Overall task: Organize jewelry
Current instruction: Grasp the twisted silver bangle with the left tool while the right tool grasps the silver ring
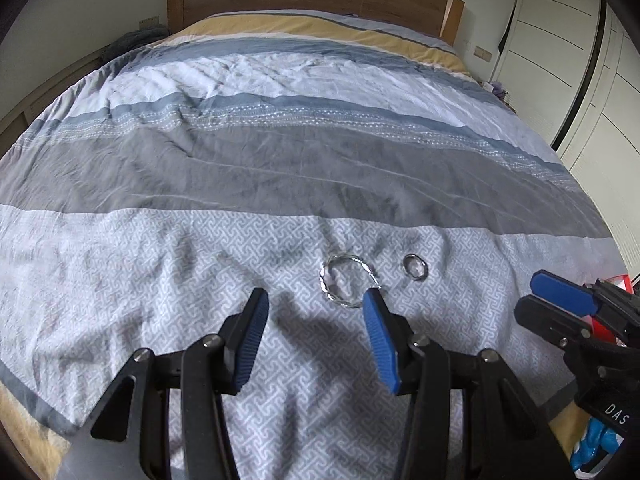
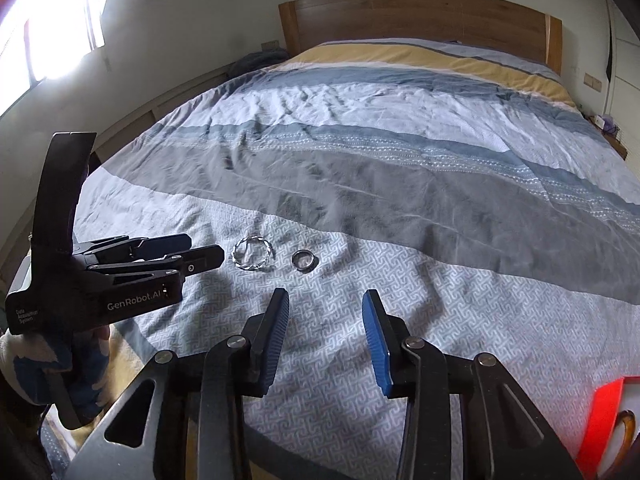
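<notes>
Both hand-held grippers, left [image 1: 316, 300] and right [image 2: 325, 300], gape empty; bracelet [image 1: 349, 282] ahead may sink into soft duvet [image 1: 280, 168], slipping the pinch.

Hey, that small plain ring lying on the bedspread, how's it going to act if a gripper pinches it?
The small ring looks like smooth metal, so probably rigid and slippery. It lies flat on the soft bedspread, so it may sink instead of lifting. Stood on edge, it would likely roll.
</notes>
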### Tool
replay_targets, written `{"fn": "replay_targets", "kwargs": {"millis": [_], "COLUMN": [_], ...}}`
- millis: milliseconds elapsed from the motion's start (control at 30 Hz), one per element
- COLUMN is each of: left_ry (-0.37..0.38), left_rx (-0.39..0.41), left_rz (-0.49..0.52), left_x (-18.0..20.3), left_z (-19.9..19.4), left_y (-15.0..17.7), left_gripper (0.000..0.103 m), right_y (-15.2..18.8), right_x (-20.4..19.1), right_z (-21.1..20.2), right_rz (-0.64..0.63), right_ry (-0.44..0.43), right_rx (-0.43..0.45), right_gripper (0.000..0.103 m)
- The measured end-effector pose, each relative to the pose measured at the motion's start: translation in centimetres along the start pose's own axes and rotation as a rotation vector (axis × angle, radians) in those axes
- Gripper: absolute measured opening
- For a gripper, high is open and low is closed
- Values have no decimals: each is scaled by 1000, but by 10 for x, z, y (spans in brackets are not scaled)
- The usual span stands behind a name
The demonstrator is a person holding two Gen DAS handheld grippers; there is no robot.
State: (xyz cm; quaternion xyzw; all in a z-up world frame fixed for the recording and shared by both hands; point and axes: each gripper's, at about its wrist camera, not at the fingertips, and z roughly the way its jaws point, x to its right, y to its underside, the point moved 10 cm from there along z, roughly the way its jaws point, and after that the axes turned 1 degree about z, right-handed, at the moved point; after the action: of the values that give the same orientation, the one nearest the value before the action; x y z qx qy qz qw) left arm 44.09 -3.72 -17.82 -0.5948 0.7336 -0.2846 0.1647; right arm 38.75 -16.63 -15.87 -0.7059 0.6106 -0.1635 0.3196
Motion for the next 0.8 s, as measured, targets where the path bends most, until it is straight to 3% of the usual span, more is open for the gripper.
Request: {"fn": "replay_targets", "kwargs": {"millis": [200, 367, 533, 800], "left_ry": [-3, 2, -6, -26], "left_rx": [-25, -28, -2, 67], "left_rz": [-3, 18, -3, -48], "left_x": [-3, -1, -9, -20], "left_z": [31, 45, 49, 42], "left_y": [-3, -6, -6, -4], "left_gripper": [32, 27, 8, 6], "right_y": [2, -1, -3, -9], "right_x": [2, -2, -8, -20], "right_z": [30, 48, 67, 89], "right_rz": [-4, -24, -44, -92], "right_ry": [-26, -48, -66, -74], "right_rx": [-18, -27, -47, -66], "right_gripper": [35, 35, 32, 31]}}
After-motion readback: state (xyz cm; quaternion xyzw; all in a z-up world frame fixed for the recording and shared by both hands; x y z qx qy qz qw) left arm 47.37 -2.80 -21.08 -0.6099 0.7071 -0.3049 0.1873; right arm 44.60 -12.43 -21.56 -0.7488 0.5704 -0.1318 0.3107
